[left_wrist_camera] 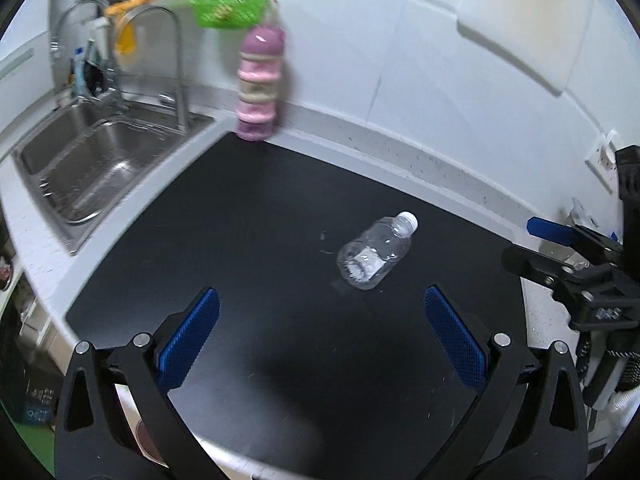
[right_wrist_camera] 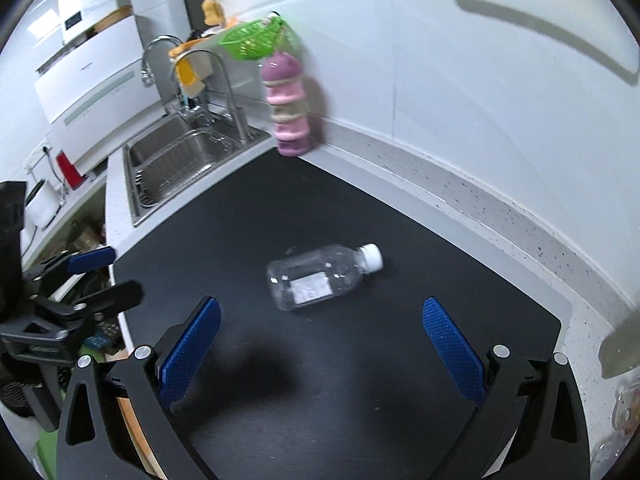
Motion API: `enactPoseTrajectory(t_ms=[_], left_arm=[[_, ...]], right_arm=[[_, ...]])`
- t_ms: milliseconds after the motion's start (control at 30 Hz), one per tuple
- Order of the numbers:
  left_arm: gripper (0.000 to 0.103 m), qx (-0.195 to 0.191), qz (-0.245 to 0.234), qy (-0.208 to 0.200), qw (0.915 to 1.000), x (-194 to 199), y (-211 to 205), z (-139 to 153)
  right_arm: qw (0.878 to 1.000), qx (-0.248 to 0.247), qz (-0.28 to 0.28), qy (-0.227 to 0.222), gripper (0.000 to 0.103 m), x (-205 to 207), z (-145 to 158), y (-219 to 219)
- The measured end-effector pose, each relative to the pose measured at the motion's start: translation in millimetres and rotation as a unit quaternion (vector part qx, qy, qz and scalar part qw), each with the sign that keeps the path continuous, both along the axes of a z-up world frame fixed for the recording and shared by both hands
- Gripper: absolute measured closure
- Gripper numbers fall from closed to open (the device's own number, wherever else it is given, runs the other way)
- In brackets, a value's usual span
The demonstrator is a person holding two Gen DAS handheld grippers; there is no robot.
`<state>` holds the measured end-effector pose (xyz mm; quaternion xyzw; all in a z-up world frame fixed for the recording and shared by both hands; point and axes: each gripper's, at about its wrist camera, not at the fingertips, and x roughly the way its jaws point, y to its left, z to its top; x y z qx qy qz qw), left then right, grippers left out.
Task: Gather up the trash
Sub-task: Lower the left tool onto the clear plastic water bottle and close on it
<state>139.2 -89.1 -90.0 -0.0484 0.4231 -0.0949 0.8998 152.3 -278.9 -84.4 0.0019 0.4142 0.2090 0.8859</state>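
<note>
A clear, empty plastic bottle (left_wrist_camera: pixel 374 254) with a white cap lies on its side on the black counter mat (left_wrist_camera: pixel 260 240). My left gripper (left_wrist_camera: pixel 320 292) is open and hovers above the mat, with the bottle just ahead and to the right of its fingers. In the right wrist view the bottle (right_wrist_camera: pixel 320 276) lies just beyond my right gripper (right_wrist_camera: pixel 320 304), which is open and holds nothing. Each gripper shows in the other's view: the right gripper (left_wrist_camera: pixel 534 246) at the mat's right edge, the left gripper (right_wrist_camera: pixel 116 276) at its left edge.
A steel sink (left_wrist_camera: pixel 92 168) with a tall faucet (left_wrist_camera: pixel 176 60) sits left of the mat. A pink stacked container (left_wrist_camera: pixel 260 84) stands at the back wall under a green basket (left_wrist_camera: pixel 228 6). A white appliance (right_wrist_camera: pixel 92 72) is beyond the sink. Clear glassware (right_wrist_camera: pixel 624 412) is at the right counter edge.
</note>
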Motion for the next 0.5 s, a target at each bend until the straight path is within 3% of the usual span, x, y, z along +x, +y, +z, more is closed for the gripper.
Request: enactPoseTrajectory(t_ms=[500], left_arm=[[0.003, 0.039, -0.097, 0.071, 0.9919, 108, -76, -77]], right_arm=[[0.999, -0.001, -0.015, 0.052, 0.006, 43, -46, -37]])
